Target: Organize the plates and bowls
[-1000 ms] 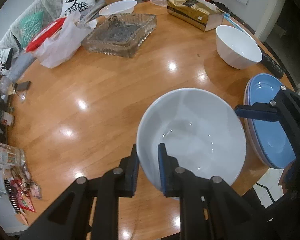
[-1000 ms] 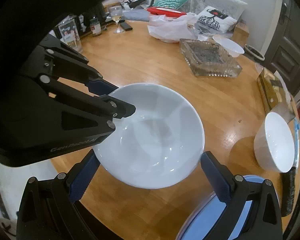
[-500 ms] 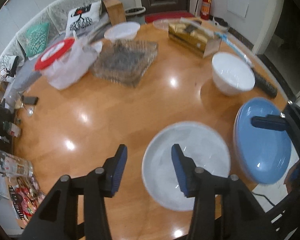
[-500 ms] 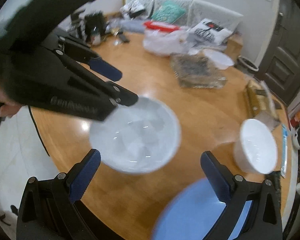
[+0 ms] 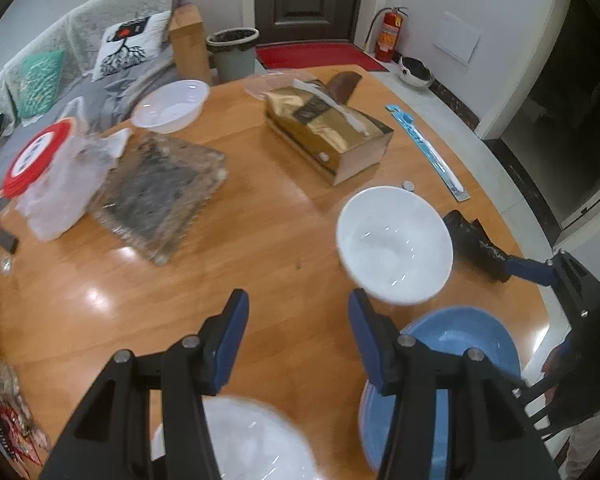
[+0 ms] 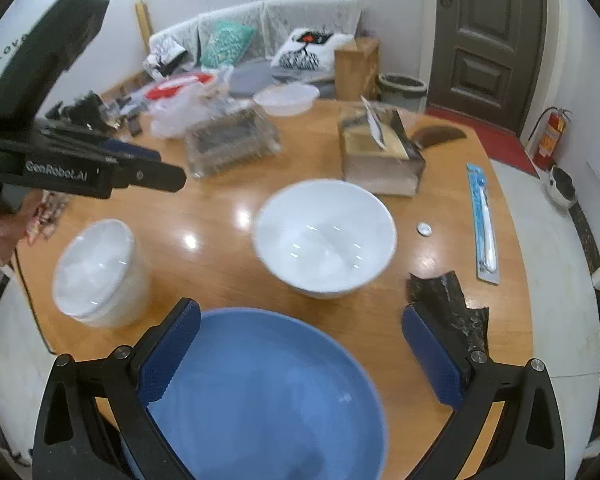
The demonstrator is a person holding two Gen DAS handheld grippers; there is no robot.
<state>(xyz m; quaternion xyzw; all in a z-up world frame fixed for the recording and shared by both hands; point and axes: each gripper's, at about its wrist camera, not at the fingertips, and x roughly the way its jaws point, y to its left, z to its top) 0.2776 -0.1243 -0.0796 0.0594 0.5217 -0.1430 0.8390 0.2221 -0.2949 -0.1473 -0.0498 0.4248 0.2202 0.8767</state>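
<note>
My left gripper (image 5: pixel 298 320) hangs above the wooden table (image 5: pixel 260 264), its jaws opening with nothing between them. The white bowl (image 5: pixel 240 440) it held now stands on the table below it, seen at the left (image 6: pixel 96 272) in the right wrist view. A second, deeper white bowl (image 5: pixel 394 244) stands further in, in the middle (image 6: pixel 324 236) of the right wrist view. My right gripper (image 6: pixel 300 344) is open wide above the stacked blue plates (image 6: pixel 268 392) and touches nothing. The left gripper (image 6: pixel 156 166) also shows at the left of that view.
A gold tissue box (image 5: pixel 328 140), a glass tray (image 5: pixel 160 188), a plastic bag with a red lid (image 5: pixel 56 184) and a clear plastic bowl (image 5: pixel 170 106) fill the far side. A black object (image 6: pixel 448 312) and a blue packet (image 6: pixel 484 224) lie by the right edge.
The left gripper let go of the white bowl, opened and drew back and up. The right gripper swung over the blue plates, toward the deeper white bowl.
</note>
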